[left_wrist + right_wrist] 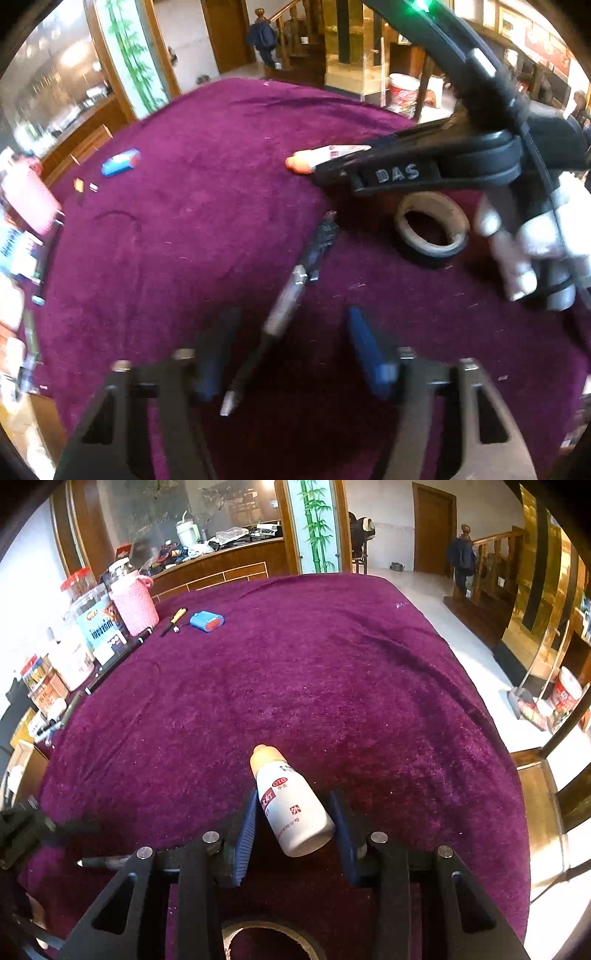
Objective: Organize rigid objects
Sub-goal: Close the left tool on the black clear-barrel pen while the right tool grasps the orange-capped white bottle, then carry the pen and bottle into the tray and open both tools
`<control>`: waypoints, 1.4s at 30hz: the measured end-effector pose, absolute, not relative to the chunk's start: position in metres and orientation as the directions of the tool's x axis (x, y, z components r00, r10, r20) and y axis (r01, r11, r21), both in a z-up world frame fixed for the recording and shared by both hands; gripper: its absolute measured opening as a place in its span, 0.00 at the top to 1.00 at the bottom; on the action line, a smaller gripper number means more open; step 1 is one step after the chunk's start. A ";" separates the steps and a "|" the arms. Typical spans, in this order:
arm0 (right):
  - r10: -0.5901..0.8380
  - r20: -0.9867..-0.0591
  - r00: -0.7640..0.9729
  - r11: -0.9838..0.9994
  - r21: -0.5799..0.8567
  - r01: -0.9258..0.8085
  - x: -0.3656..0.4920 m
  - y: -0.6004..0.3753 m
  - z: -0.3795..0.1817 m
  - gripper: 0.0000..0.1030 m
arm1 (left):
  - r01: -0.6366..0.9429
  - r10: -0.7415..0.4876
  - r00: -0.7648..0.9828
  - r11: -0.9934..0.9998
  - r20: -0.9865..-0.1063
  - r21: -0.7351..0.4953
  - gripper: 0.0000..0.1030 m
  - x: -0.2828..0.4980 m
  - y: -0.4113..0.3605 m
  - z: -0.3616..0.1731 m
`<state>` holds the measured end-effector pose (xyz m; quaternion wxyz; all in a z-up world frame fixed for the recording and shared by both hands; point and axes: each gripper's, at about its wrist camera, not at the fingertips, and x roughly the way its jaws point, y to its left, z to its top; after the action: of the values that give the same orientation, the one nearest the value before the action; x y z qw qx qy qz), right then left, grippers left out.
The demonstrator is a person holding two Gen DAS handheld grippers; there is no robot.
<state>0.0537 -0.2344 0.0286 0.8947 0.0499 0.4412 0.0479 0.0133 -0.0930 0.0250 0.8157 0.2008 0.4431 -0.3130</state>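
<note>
A white bottle with an orange cap (291, 801) sits between the blue pads of my right gripper (295, 805), which is shut on it just above the purple cloth; it also shows in the left wrist view (321, 158). My left gripper (291, 332) is open, its pads on either side of a silver and black pen (284, 306) lying on the cloth. A roll of black tape (430, 229) lies under the right gripper and shows at the bottom of the right wrist view (266, 941).
A blue case with a red end (207, 621) and a yellow-handled screwdriver (174, 620) lie at the far left of the table (332, 664). A pink-sleeved bottle (133, 602), jars and boxes (74, 657) line the left edge.
</note>
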 end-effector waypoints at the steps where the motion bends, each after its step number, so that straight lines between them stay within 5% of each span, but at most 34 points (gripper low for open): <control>1: 0.133 -0.784 0.606 0.990 0.136 -0.041 0.054 -0.235 0.028 0.59 | 0.678 -0.320 0.426 0.732 -0.846 0.065 0.76 0.014 -0.094 0.027; 6: 0.119 -0.787 0.605 0.992 0.118 -0.042 0.055 -0.231 0.028 0.59 | 0.653 -0.318 0.434 0.756 -0.843 0.050 0.90 0.015 -0.087 0.034; 23: 0.144 -0.772 0.619 0.984 0.179 -0.005 0.053 -0.242 0.030 0.61 | 0.487 -0.487 0.499 0.842 -0.717 -0.232 0.90 -0.043 0.012 0.101; 35: 0.144 -0.723 0.676 0.976 0.216 0.024 0.039 -0.242 0.048 0.65 | 0.247 -0.385 0.652 0.922 -0.652 -0.298 0.90 -0.096 0.154 0.126; 42: 0.295 -0.703 0.648 0.955 0.238 -0.177 -0.003 -0.143 0.082 0.72 | 0.052 -0.274 0.710 0.939 -0.648 -0.339 0.90 -0.128 0.254 0.110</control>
<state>-0.0030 -0.1431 0.0825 0.9046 0.0741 0.3991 0.1303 -0.1281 0.2543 0.1105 0.9125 -0.1498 0.3700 -0.0892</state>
